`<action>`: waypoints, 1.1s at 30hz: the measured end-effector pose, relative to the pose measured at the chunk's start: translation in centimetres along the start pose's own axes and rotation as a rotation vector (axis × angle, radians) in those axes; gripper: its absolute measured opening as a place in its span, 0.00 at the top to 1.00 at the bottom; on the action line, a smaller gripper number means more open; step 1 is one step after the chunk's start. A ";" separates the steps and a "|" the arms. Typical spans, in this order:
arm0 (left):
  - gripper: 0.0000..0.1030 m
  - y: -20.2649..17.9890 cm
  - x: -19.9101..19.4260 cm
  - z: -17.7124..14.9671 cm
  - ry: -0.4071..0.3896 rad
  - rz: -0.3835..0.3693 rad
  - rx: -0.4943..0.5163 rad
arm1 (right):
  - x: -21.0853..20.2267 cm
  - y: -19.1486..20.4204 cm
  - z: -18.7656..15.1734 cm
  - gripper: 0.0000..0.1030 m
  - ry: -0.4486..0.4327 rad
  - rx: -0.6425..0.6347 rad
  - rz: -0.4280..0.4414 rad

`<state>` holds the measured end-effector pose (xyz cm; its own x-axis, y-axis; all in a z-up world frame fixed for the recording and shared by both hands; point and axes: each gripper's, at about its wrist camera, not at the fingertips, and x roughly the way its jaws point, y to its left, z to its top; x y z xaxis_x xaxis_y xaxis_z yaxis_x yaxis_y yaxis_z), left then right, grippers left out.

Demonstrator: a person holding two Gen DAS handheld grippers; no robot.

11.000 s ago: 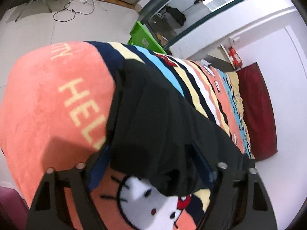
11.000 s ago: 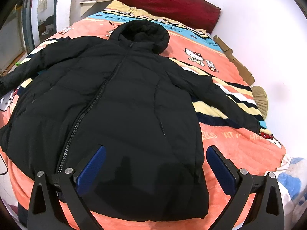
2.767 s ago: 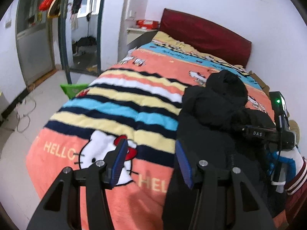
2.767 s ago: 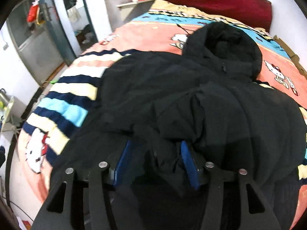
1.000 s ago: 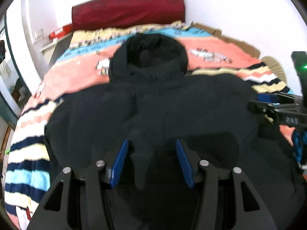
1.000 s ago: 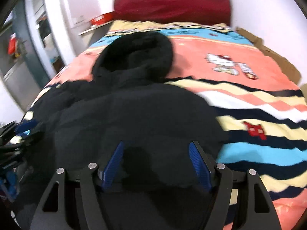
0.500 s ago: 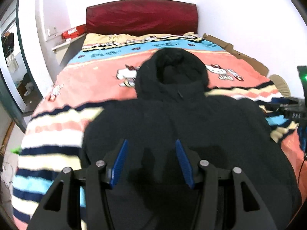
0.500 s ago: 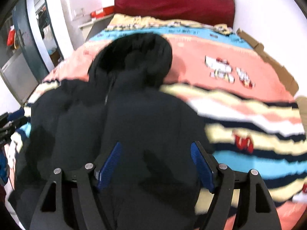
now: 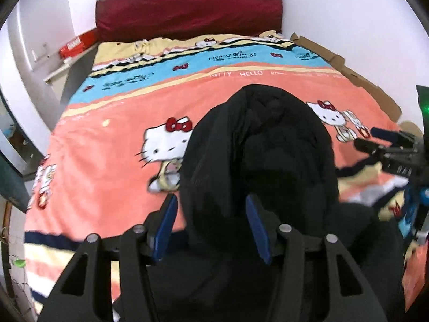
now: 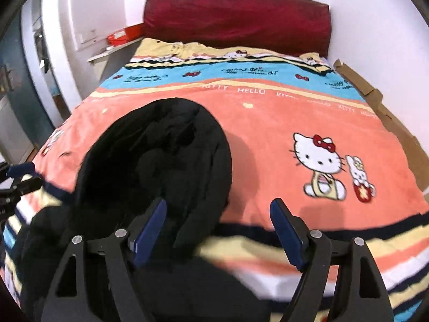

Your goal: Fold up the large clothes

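A black hooded coat lies on the bed, its hood toward the headboard. My left gripper hangs over the hood's near left edge, jaws apart, pads not pressing the fabric below. My right gripper is over the hood's right edge; its jaws are opening, with coat edge and blanket under the gap and nothing gripped. The right gripper also shows at the right of the left wrist view. The left gripper pokes in at the left edge of the right wrist view. The coat's lower body is hidden under both tools.
The cartoon-cat blanket covers the bed up to a dark red headboard. Flattened cardboard runs along the right side against the wall. A red box sits on a shelf at the left.
Both grippers have travelled up the bed from over the coat's body to its hood, closer to the headboard. The right jaws have widened; the left gap is unchanged.
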<state>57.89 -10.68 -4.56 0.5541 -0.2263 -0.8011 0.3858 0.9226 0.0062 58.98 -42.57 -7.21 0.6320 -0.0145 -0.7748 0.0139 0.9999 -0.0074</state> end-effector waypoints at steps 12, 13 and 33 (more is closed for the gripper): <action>0.51 -1.0 13.5 4.3 0.047 0.038 0.003 | 12.4 -0.1 2.9 0.24 0.026 0.045 0.014; 0.51 -1.2 13.9 4.4 0.049 0.036 0.005 | 12.9 -0.1 3.0 0.24 0.031 0.044 0.018; 0.89 0.0 6.3 1.2 -0.097 -0.052 -0.115 | 2.9 3.6 0.8 0.90 -0.108 -0.041 0.178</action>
<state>62.23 -12.52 -8.92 0.6064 -0.2992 -0.7367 0.3321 0.9371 -0.1073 61.51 -39.05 -8.97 0.7011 0.1636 -0.6941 -0.1356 0.9862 0.0954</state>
